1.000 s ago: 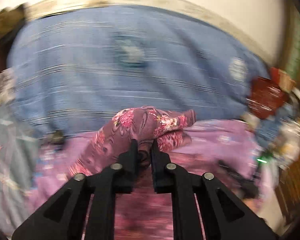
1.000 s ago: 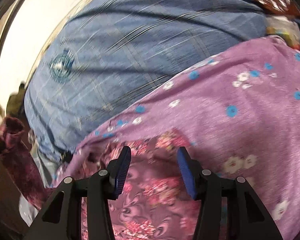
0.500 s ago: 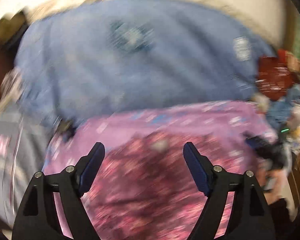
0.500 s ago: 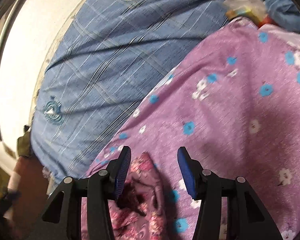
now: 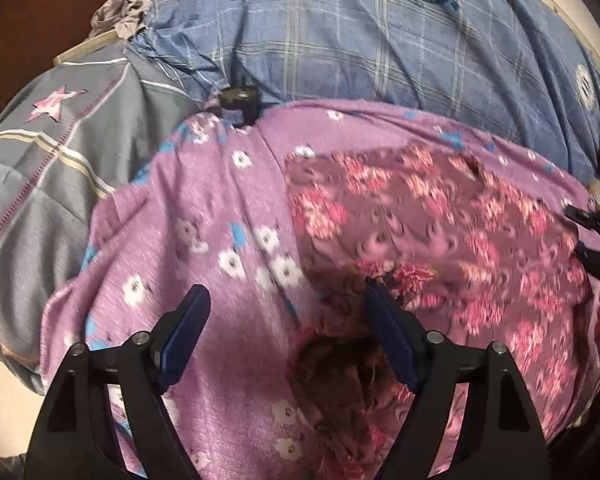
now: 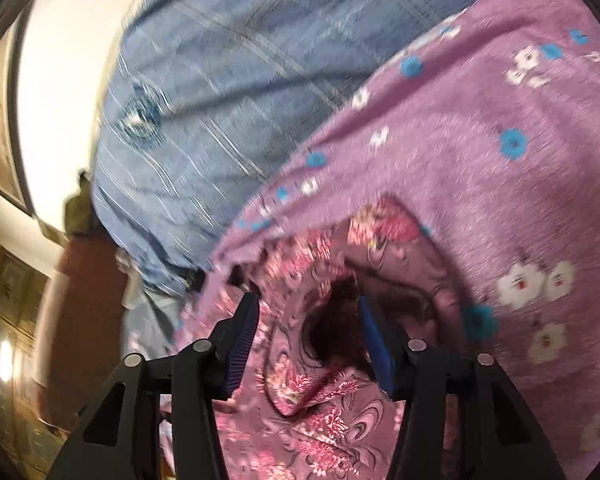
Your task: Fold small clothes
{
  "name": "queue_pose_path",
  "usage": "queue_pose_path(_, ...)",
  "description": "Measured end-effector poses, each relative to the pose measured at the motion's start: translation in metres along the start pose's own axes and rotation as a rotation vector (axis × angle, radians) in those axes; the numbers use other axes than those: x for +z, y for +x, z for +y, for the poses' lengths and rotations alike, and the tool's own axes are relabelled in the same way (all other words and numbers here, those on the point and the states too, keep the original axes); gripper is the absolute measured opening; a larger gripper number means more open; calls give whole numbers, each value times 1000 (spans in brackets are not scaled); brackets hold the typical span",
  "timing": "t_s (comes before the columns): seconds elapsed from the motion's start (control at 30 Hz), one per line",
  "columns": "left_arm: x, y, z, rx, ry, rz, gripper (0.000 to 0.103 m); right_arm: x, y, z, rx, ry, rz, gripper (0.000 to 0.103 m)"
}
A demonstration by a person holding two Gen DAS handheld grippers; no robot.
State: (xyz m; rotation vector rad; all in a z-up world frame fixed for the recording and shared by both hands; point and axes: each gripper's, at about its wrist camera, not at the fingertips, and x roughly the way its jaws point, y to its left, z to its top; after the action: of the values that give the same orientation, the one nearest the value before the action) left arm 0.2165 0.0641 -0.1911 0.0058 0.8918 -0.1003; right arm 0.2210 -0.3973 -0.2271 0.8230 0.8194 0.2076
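Note:
A small maroon garment with pink flowers (image 5: 432, 224) lies spread on a purple flowered blanket (image 5: 204, 216). My left gripper (image 5: 288, 316) is open and empty just above the garment's near left edge, where the cloth bunches into a dark fold. The other gripper shows at the garment's right edge (image 5: 596, 236). In the right wrist view the garment (image 6: 324, 400) lies under my right gripper (image 6: 308, 320), which is open, with a raised fold of the cloth between its fingers.
A blue plaid bedcover (image 5: 360, 36) lies behind the blanket. A grey quilt with a pink star (image 5: 56, 152) is at the left. A small dark object (image 5: 240, 100) sits at the blanket's far edge. A wooden cabinet (image 6: 8, 344) stands at the left.
My left gripper was shut on the lifted garment a second ago; it has opened and the garment now lies spread. My right gripper stayed open and came back over the garment.

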Motion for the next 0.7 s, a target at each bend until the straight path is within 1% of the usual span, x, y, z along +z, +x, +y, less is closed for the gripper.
queue_pose_path(0.03, -3, 0, -2, 4, 18, -4, 72, -4, 9, 4, -39, -22, 15, 54)
queue_pose_path(0.07, -6, 3, -1, 7, 30, 1, 58, -6, 14, 7, -68, -43, 22, 51)
queue_pose_path(0.1, -10, 8, 0, 0, 39, 14, 49, -11, 22, 15, -123, -100, 29, 34)
queue_pose_path(0.13, -13, 14, 0, -20, 41, 44, 26, -14, 25, 21, -152, -145, 27, 5)
queue_pose_path(0.17, -16, 18, 0, -43, 66, 45, 12, -17, 28, 29, -180, -201, 22, 6)
queue_pose_path(0.2, -21, 20, -3, -36, 84, 52, 12, -21, 25, 38, -188, -250, -11, 6)
queue_pose_path(0.23, -25, 18, -3, -28, 106, 40, 8, -23, 20, 44, -171, -270, -45, 6)
queue_pose_path(0.27, -28, 15, -5, -37, 138, 11, 5, -23, 10, 50, -141, -293, -93, 6)
queue_pose_path(0.3, -32, 12, -5, -37, 160, 8, 1, -23, -6, 58, -117, -315, -162, 6)
queue_pose_path(0.37, -38, 11, -1, -20, 178, 30, 0, -22, -29, 59, -78, -312, -246, 6)
queue_pose_path(0.43, -42, 14, 7, 5, 175, 65, 0, -18, -40, 54, -57, -299, -284, 6)
queue_pose_path(0.47, -42, 14, 11, 16, 156, 80, 0, -15, -37, 49, -81, -293, -257, 9)
queue_pose_path(0.5, -41, 12, 14, 28, 114, 99, 0, -11, -27, 40, -122, -271, -198, 15)
queue_pose_path(0.53, -35, 7, 15, 15, 90, 80, 0, -8, -17, 28, -173, -226, -139, 16)
queue_pose_path(0.57, -29, 1, 15, 9, 76, 52, 0, -5, -10, 17, -198, -179, -90, 16)
queue_pose_path(0.6, -19, -7, 10, 5, 66, 5, 0, -3, -6, 6, -202, -132, -51, 21)
queue_pose_path(0.63, -10, -12, 4, -4, 66, -25, 4, -2, -9, 0, -190, -107, -56, 29)
queue_pose_path(0.67, -1, -17, -4, -18, 69, -56, 13, -1, -19, -2, -185, -97, -100, 32)
queue_pose_path(0.7, 11, -21, -14, -29, 72, -92, 18, -1, -26, -3, -182, -101, -143, 36)
